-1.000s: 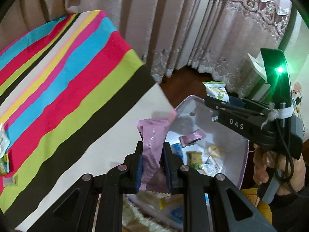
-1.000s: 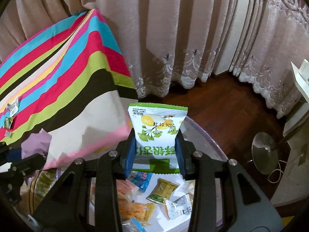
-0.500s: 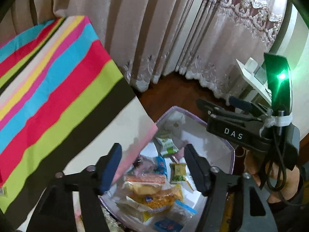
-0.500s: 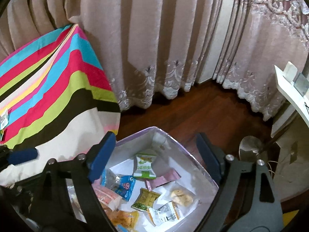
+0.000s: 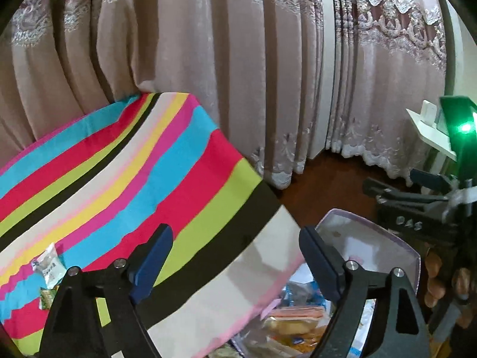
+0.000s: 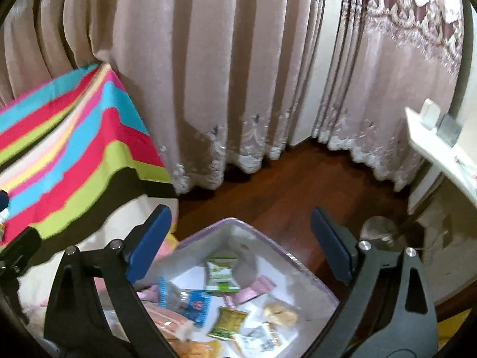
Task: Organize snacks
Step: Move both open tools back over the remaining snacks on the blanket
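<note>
My left gripper is open and empty above the edge of the striped tablecloth. My right gripper is open and empty above the white snack bin. In the bin lie the green-and-white packet, pink wrappers, a blue packet and several other snacks. The bin also shows at the lower right of the left wrist view. A clear packet and a small green one lie on the cloth at left.
Beige curtains hang behind the table and the bin. Dark wood floor lies between them. A white shelf stands at the right. The right gripper's body, with a green light, shows in the left wrist view.
Both grippers opened and dropped their packets into the bin: the pink wrapper from the left, the green-and-white packet from the right. Both then rose, and the left swung toward the table.
</note>
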`<action>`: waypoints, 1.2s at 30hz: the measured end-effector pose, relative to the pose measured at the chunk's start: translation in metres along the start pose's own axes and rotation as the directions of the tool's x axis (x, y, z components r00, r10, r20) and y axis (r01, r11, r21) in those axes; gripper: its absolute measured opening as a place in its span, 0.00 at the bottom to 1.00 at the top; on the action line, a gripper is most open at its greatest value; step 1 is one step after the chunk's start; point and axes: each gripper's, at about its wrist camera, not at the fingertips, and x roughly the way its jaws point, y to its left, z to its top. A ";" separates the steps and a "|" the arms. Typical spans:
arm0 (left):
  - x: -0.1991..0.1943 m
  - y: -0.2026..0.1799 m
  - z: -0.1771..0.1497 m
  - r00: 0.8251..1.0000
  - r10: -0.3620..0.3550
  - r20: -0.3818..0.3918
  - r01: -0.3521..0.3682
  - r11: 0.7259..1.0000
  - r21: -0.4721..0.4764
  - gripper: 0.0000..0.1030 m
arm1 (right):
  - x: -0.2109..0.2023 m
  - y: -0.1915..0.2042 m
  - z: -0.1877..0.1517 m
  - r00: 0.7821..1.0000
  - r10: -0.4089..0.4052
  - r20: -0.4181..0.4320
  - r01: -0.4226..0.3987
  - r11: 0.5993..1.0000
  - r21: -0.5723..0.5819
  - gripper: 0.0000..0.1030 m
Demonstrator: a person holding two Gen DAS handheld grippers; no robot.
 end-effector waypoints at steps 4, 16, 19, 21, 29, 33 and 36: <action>0.003 0.018 -0.002 0.999 -0.031 -0.044 0.029 0.998 -0.047 0.85 | -0.004 0.008 -0.001 0.997 0.078 -0.005 -0.079 0.997 -0.021 0.92; 0.008 0.093 -0.036 0.989 0.004 -0.149 -0.043 0.966 -0.254 0.85 | -0.006 0.063 -0.015 0.974 0.214 -0.074 -0.221 0.971 -0.096 0.92; 0.005 0.115 -0.046 0.986 0.020 -0.163 -0.071 0.948 -0.312 0.85 | -0.008 0.075 -0.017 0.968 0.238 -0.084 -0.246 0.963 -0.108 0.92; 0.002 0.132 -0.053 0.985 0.034 -0.168 -0.092 0.931 -0.353 0.84 | -0.009 0.085 -0.019 0.963 0.254 -0.092 -0.264 0.957 -0.123 0.92; -0.010 0.190 -0.075 0.975 0.108 -0.192 -0.185 0.877 -0.443 0.85 | -0.014 0.122 -0.022 0.943 0.310 -0.119 -0.327 0.929 -0.171 0.92; -0.015 0.219 -0.086 0.969 0.140 -0.202 -0.222 0.852 -0.474 0.84 | -0.015 0.139 -0.026 0.931 0.338 -0.141 -0.360 0.914 -0.188 0.92; -0.017 0.239 -0.095 0.965 0.153 -0.211 -0.240 0.836 -0.493 0.84 | -0.018 0.151 -0.030 0.925 0.349 -0.151 -0.375 0.903 -0.210 0.92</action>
